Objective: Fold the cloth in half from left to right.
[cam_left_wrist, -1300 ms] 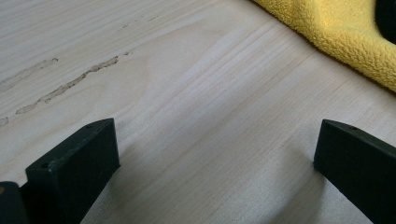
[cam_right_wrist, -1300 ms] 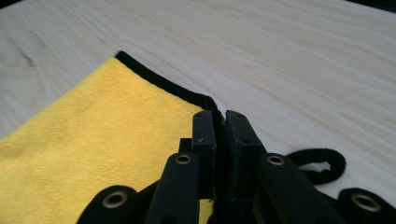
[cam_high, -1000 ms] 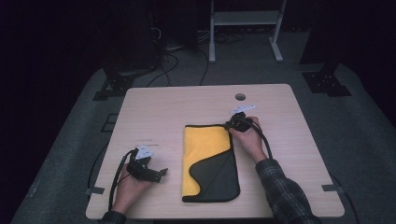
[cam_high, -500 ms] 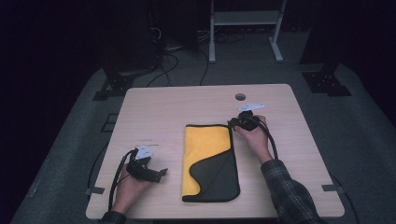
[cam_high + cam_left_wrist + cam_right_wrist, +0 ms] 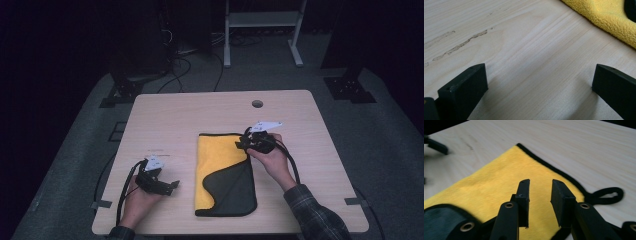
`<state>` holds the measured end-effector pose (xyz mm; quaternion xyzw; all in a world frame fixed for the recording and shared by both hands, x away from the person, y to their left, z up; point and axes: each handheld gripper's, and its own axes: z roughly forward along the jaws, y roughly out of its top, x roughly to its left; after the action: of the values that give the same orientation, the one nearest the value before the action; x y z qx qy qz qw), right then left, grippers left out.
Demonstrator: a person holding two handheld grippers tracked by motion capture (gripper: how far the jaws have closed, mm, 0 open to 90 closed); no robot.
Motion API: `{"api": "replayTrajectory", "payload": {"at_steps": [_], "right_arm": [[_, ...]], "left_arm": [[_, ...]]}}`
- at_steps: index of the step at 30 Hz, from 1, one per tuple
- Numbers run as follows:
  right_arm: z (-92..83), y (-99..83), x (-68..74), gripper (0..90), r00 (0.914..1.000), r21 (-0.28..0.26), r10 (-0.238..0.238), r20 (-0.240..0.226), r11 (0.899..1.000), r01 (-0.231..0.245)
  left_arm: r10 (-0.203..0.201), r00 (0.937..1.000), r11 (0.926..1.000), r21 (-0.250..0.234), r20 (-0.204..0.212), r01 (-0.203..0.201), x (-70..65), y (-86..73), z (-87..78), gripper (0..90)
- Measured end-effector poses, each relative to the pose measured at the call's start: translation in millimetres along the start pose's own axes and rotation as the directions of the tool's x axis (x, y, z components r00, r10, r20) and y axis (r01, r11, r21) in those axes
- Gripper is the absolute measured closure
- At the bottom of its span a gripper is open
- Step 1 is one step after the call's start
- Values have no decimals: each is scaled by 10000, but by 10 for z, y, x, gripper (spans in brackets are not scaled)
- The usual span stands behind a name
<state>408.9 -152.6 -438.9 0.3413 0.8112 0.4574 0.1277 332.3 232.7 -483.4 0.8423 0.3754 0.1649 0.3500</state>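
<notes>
High view: a yellow cloth (image 5: 220, 165) with a dark grey folded-over flap lies flat at the middle of the wooden table (image 5: 200, 110). The left gripper (image 5: 167, 186), held in the left hand (image 5: 137, 197), rests near the cloth's left edge, apart from it. The right gripper (image 5: 241, 144) sits at the cloth's upper right corner.

Left gripper view: jaws spread wide over bare wood; the cloth's fleecy edge (image 5: 604, 20) lies beyond them.

Right gripper view: jaws stand slightly parted above the yellow fabric (image 5: 499, 185), apparently gripping nothing. A black hanging loop (image 5: 607, 193) projects from the black-trimmed corner.
</notes>
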Motion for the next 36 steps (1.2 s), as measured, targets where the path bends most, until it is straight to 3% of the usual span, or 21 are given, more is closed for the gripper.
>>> {"api": "replayTrajectory", "payload": {"at_steps": [10, 17, 23, 29, 36], "right_arm": [[-7, -115, 351, 647, 9933, 260, -320, -1115, 9990, 351], [59, -169, 665, 626, 9770, 408, -689, -2017, 9961, 786], [227, -176, 885, 583, 9635, 565, -895, -2525, 9926, 1070], [381, -166, 1025, 504, 9582, 511, -990, -2683, 9918, 1168], [515, -203, 1131, 430, 9582, 752, -1351, -2523, 9845, 1586]], "left_arm": [[28, 10000, 10000, 1, 30, -28, 4, 0, 0, 0], [31, 10000, 10000, 2, 30, -31, 4, 0, 0, 0], [34, 10000, 10000, -5, 39, -34, 5, 0, 1, 0], [42, 10000, 10000, -5, 40, -42, 6, 0, 1, 0], [45, 10000, 10000, -6, 43, -45, 6, 1, 1, 0]]}}
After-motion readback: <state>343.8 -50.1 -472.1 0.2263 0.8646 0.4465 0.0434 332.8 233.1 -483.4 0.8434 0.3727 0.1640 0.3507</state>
